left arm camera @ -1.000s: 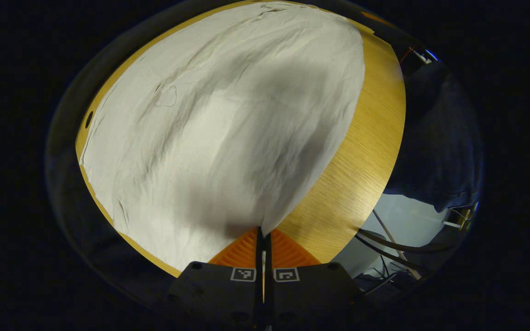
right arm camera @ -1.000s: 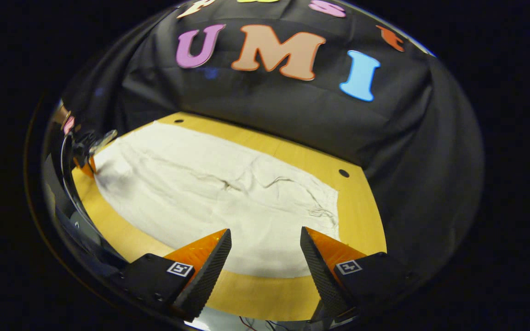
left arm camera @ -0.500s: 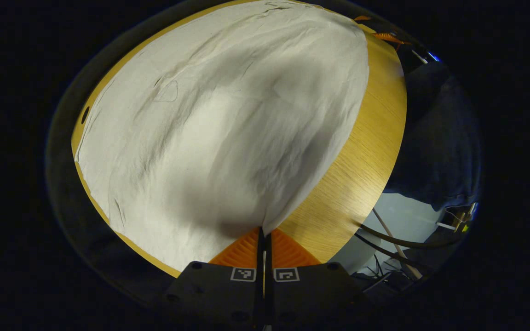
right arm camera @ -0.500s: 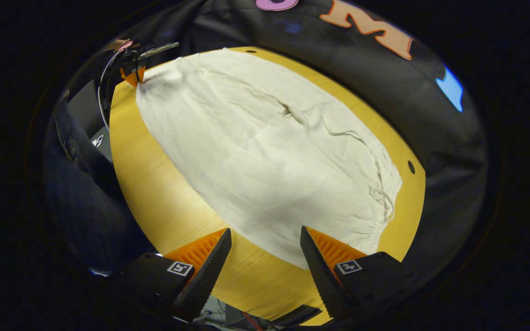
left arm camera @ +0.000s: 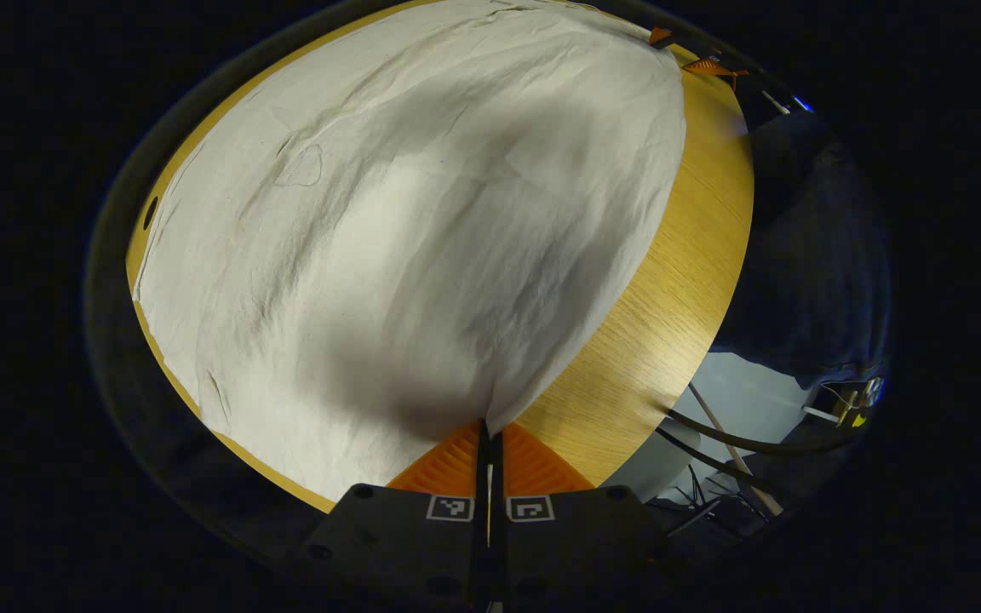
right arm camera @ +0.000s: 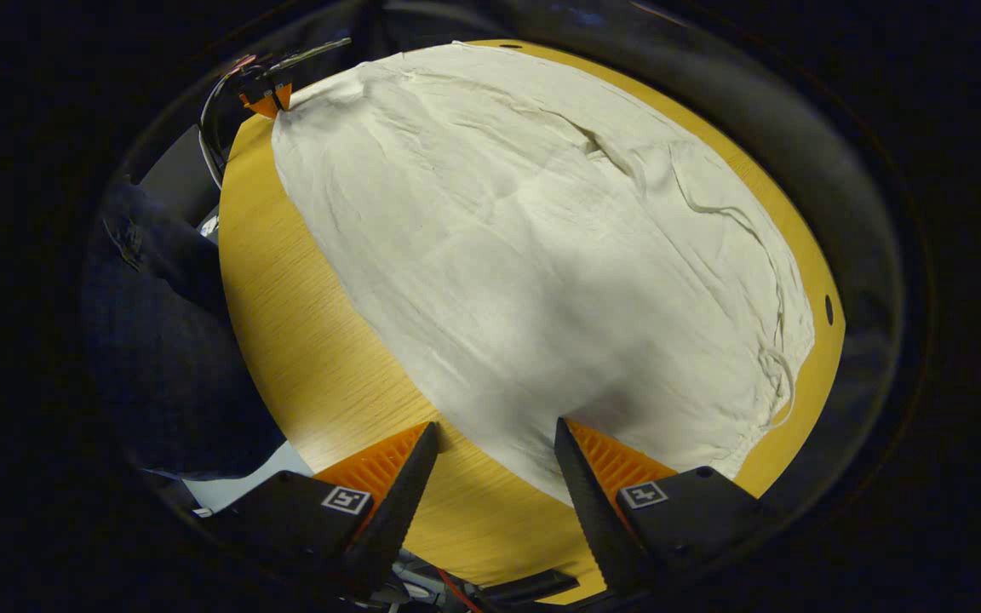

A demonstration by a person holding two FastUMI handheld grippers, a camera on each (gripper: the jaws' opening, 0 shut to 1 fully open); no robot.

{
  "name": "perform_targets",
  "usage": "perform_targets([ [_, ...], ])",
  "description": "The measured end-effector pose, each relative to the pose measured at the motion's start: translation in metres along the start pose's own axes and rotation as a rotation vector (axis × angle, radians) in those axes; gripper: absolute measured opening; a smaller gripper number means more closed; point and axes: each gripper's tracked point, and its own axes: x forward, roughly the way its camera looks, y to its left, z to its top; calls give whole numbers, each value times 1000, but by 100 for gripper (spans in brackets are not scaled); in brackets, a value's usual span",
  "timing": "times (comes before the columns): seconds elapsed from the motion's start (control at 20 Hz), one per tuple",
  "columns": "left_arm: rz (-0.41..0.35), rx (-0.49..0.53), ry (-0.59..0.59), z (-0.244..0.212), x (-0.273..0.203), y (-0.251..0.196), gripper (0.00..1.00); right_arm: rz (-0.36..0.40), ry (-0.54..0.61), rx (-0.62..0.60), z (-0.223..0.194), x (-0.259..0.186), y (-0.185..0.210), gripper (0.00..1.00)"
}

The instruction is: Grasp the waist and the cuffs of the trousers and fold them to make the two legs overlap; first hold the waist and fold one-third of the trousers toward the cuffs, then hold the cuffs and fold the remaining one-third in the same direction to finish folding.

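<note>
Cream trousers [left arm camera: 422,230] lie spread flat on a wooden table [left arm camera: 669,289]. My left gripper [left arm camera: 489,432] is shut on one corner of the cloth at the table's edge, and it appears far off in the right gripper view [right arm camera: 267,100], pinching that same corner. My right gripper [right arm camera: 490,443] is open just above the table at the opposite end of the trousers [right arm camera: 533,255], where a drawstring [right arm camera: 776,375] marks the waist. The near corner of the waist lies between its fingers, close to the right-hand one. In the left gripper view the right gripper [left arm camera: 695,64] is small at the far end.
The table [right arm camera: 320,358] has bare wood along the near side of the cloth and small round holes [right arm camera: 828,308] near its rim. A person in dark clothing [right arm camera: 167,340] stands at that side. Cables [left arm camera: 737,451] hang below the table edge.
My right gripper has tipped downward and come closer to the waist corner, staying open. The left gripper has kept its hold and barely moved.
</note>
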Motion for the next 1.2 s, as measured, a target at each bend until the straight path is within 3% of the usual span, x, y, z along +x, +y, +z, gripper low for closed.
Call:
perform_targets([
  [0.05, 1, 4, -1, 0, 0, 0, 0, 2, 5, -3, 0, 0, -2, 85],
  [0.1, 0, 8, 0, 0, 1, 1, 0, 3, 6, -7, 0, -1, -2, 90],
  [0.25, -5, 6, 2, 0, 0, 1, 0, -8, 24, 15, 0, -1, -2, 88],
  [0.3, -7, 6, 2, 0, 0, 1, 0, -12, 33, 31, 2, -2, -4, 78],
  [0.35, -7, 6, 1, 1, 0, 1, 0, -16, 40, 42, 1, -1, -8, 77],
  [0.55, -2, 5, -9, 3, 0, 1, 0, -37, 54, 50, 2, 0, -12, 36],
  [0.6, -1, 6, -10, 2, 0, 1, 0, -47, 55, 45, 2, -1, -14, 34],
  [0.65, -1, 8, -11, 2, 0, 2, 0, -58, 58, 41, 0, -2, -13, 20],
  [0.75, 0, 4, -14, 2, 0, 2, 0, -72, 66, 49, 1, 0, -12, 16],
  [0.8, 1, 2, -18, 3, 0, 1, 0, -83, 69, 50, 1, -2, -12, 10],
  [1.0, 7, -17, -35, 3, 0, 1, 0, -124, 52, 45, 2, -4, -13, 10],
  [1.2, 26, -116, -59, 4, -1, 1, 0, -172, 31, 113, -1, -7, -16, 4],
])
